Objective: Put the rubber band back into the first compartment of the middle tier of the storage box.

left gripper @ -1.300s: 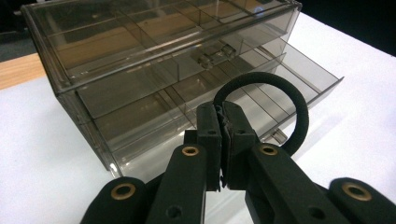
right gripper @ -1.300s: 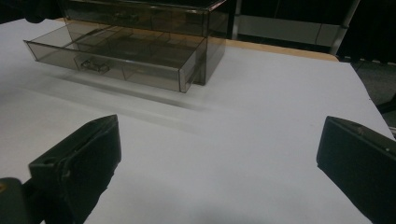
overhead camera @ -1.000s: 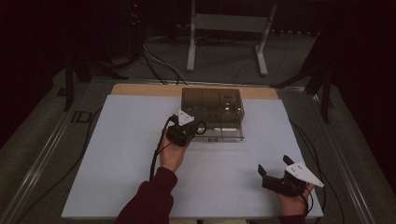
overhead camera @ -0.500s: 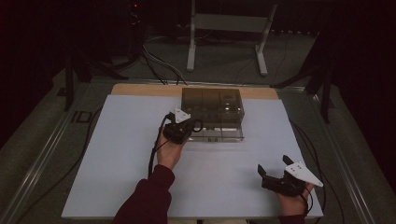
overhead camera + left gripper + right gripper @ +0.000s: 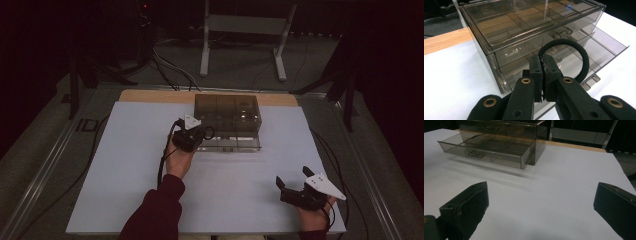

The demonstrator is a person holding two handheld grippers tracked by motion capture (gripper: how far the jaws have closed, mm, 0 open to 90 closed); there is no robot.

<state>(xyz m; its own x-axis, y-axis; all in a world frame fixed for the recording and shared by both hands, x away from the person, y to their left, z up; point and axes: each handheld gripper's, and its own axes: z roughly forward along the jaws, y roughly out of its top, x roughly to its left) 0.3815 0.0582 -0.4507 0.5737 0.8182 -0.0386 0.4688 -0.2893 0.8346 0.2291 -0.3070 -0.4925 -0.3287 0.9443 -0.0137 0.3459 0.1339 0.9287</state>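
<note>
A smoky clear drawer box [image 5: 227,107] stands at the back middle of the white board, its lower drawer [image 5: 235,144] pulled out toward me. My left gripper [image 5: 202,134] hovers at the drawer's left front corner. In the left gripper view its jaws [image 5: 542,62] are shut on a black hair tie [image 5: 584,62], whose loop hangs over the open drawer [image 5: 604,42] in front of the box [image 5: 506,22]. My right gripper [image 5: 292,176] rests near the board's front right, jaws wide open and with nothing between them [image 5: 541,192], facing the box [image 5: 499,130] and drawer [image 5: 486,152].
The white board [image 5: 125,165] has a wooden strip [image 5: 150,96] along its back edge. A metal stand [image 5: 240,30] and cables [image 5: 165,65] lie on the floor beyond. A black cable [image 5: 162,160] trails from the left gripper along the forearm.
The left gripper with the hair tie has drifted slightly to the left along the drawer front. The right gripper has kept still.
</note>
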